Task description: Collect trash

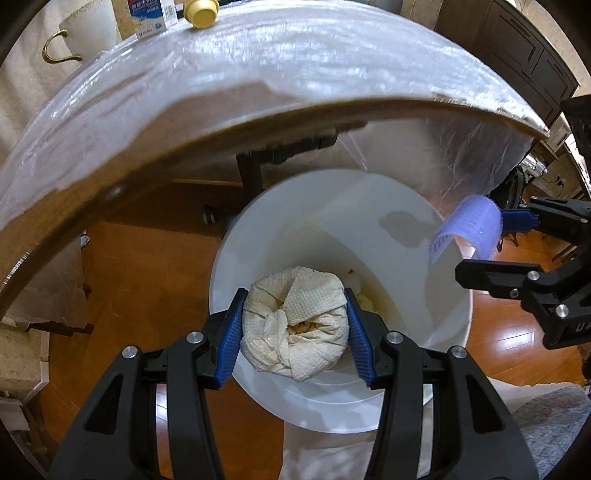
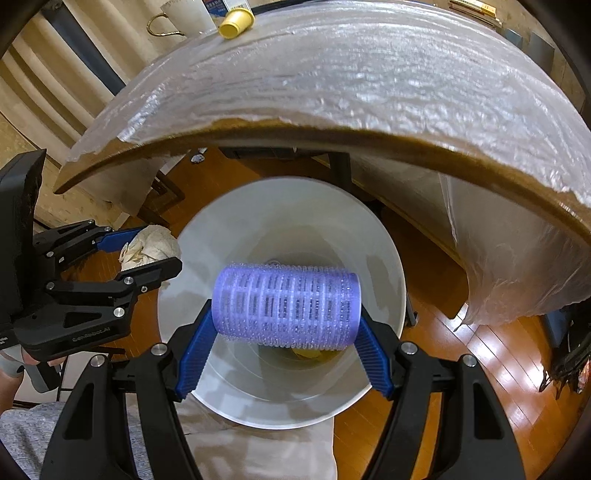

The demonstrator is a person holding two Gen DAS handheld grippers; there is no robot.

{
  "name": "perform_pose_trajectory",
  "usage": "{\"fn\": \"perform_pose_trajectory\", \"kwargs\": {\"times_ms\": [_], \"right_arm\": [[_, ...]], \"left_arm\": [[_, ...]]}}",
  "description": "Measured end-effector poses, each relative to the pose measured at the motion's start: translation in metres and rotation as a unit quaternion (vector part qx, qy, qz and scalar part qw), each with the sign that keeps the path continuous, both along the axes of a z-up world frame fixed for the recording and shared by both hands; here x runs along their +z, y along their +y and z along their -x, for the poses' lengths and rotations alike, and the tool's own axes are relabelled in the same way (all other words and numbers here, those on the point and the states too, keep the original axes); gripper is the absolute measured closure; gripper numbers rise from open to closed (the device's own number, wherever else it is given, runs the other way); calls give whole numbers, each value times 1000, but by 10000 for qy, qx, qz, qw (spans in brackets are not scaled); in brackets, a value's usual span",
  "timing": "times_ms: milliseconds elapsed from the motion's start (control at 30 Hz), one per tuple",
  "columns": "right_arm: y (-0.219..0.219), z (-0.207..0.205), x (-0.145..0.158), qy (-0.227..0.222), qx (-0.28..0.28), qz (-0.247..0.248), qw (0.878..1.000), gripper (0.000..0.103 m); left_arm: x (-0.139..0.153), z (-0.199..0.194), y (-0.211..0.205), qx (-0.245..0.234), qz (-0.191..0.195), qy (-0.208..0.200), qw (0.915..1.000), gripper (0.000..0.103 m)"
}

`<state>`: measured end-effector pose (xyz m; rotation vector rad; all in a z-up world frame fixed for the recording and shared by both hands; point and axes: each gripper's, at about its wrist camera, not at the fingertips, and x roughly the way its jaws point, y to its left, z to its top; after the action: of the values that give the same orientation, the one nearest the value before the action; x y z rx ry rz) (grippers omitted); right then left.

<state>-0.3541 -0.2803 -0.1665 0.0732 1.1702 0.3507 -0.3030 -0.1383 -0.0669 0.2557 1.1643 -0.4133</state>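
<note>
While your left tongs (image 1: 295,332) clamp the soft, light paper wad (image 1: 295,325) by its sides, your right tongs (image 2: 286,325) pinch the stiff, hollow roller (image 2: 286,306) at its ends. Both hang over the white bin (image 2: 388,266), beside the wrapped table (image 2: 369,81), above wooden floor (image 2: 480,350).

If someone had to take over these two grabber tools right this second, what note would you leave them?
Left gripper: shut on a crumpled paper towel wad, held over the white bin.
Right gripper: shut on a purple hair roller, also above the bin's mouth.
Done: both pieces picked up and carried to the bin; some scraps already lie at its bottom.
Left: open both grippers so the pieces drop in. A yellow cup lies on its side on the table; it may be next, I'd guess.
</note>
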Motion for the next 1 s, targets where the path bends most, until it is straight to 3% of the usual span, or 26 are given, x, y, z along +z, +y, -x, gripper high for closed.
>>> {"fn": "perform_pose_trajectory", "kwargs": {"times_ms": [633, 1000], "right_arm": [[1, -12, -39, 182, -75, 153, 9997, 34], [2, -14, -50, 248, -138, 182, 9994, 34]], "left_arm": [[-38, -9, -3, -29, -249, 150, 9996, 52], [-43, -10, -7, -90, -363, 73, 9993, 52]]}}
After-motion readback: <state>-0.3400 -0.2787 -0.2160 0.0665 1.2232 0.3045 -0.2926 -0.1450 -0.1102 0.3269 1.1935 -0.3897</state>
